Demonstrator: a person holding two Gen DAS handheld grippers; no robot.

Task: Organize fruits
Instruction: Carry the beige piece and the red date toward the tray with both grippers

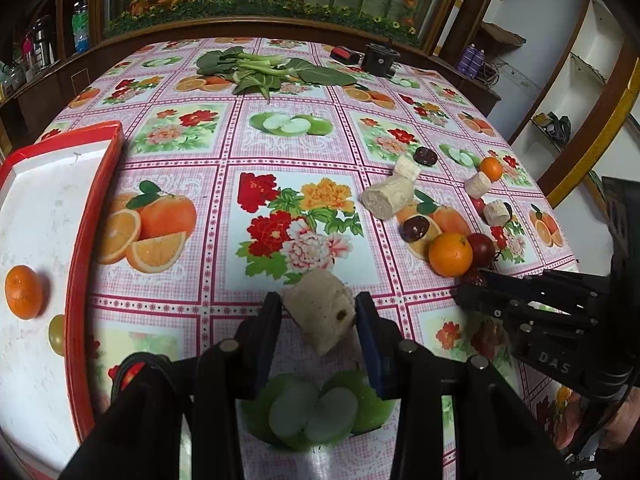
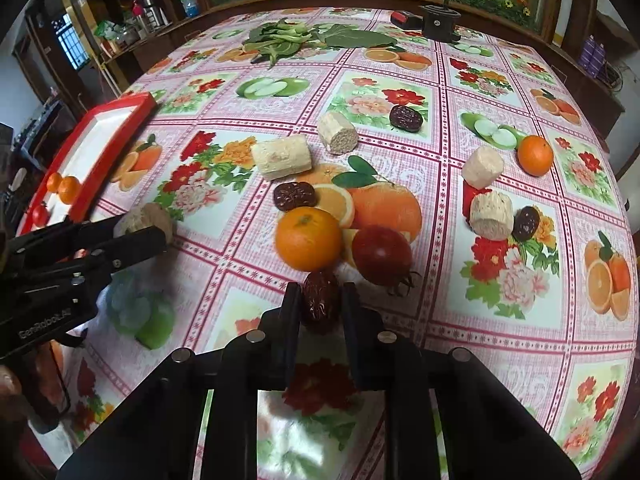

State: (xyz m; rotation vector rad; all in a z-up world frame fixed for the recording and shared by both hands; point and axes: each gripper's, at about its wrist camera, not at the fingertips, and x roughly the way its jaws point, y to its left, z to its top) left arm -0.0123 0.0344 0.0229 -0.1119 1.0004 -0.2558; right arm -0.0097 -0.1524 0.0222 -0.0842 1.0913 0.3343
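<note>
My left gripper [image 1: 318, 304] is shut on a pale cane chunk [image 1: 320, 320], held just above the flowered tablecloth. The same chunk [image 2: 146, 214] shows at the left edge of the right wrist view. My right gripper [image 2: 320, 292] is shut on a dark red date [image 2: 319, 302], right in front of an orange [image 2: 308, 238] and a red tomato [image 2: 382, 254]. The red-rimmed white tray [image 1: 102, 176] lies to the left and holds an orange [image 1: 23, 292] and a green grape [image 1: 57, 334].
More cane chunks [image 2: 282, 157], dates [image 2: 295, 195] and another orange [image 2: 535, 155] lie scattered over the right half of the table. Leafy greens [image 2: 280, 42] and a black device [image 2: 440, 22] sit at the far edge. A wooden cabinet stands behind the table.
</note>
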